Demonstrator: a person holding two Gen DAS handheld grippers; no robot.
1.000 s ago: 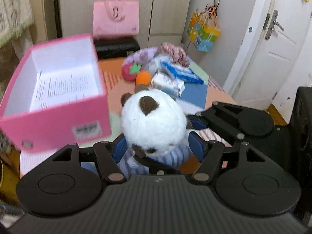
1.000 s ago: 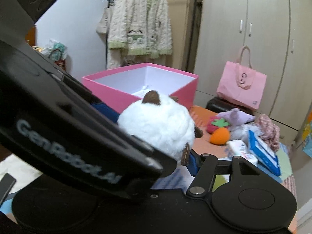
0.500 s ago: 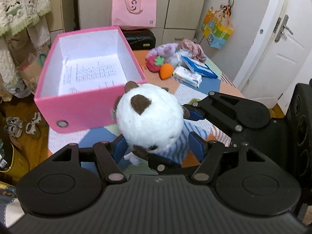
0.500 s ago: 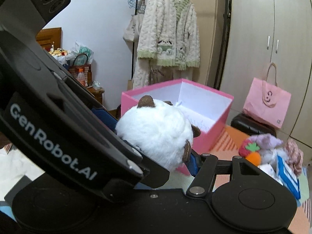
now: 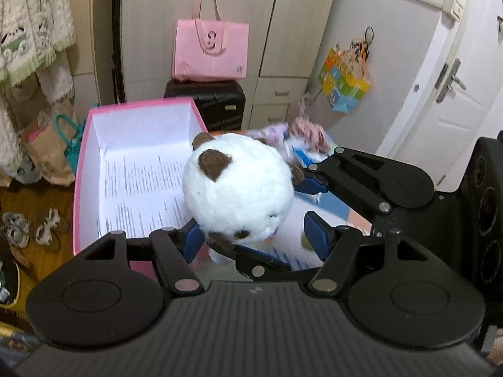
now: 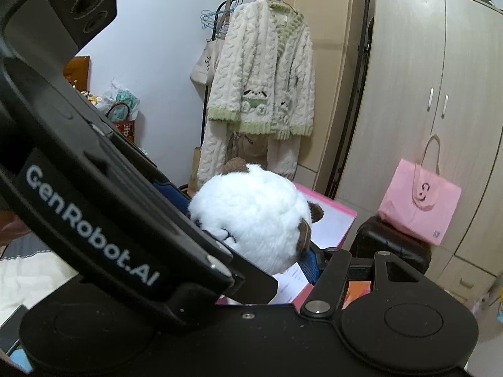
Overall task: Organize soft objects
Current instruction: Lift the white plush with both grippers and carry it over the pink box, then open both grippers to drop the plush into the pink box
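Left wrist view: plush [image 5: 235, 188] held up in the air, head over the near right corner of the pink box [image 5: 94, 144]. Left gripper [image 5: 256, 238] blue fingers [image 5: 193, 242] at the plush's lower body, one each side; left one touching, right one seemingly with a small gap, so firm clamp not certain. Reads as holding. Right gripper [image 5: 309, 185] in from the right, one blue finger against the plush's head side. Box open, only a printed sheet [image 5: 141, 185] on its floor. Other soft things and packs blurred on the counter [image 5: 345, 216] behind the plush.

Right wrist view: left gripper body [image 6: 94, 220] covering the left half. Plush [image 6: 251, 216] head sitting between both tools, box [image 6: 333, 216] directly beyond it. Right gripper [image 6: 251, 251]: one blue finger [image 6: 309, 265] pressed to the plush's lower right, the other hidden behind the left tool. Looks clamped on the plush, two-handed carry.

Step, by judgement: transfer into the box, plush at the rim, not yet inside. Next: forward and left until fully over the box floor, lower, then spread both finger pairs. Risk: soft body sagging or catching on the near wall.
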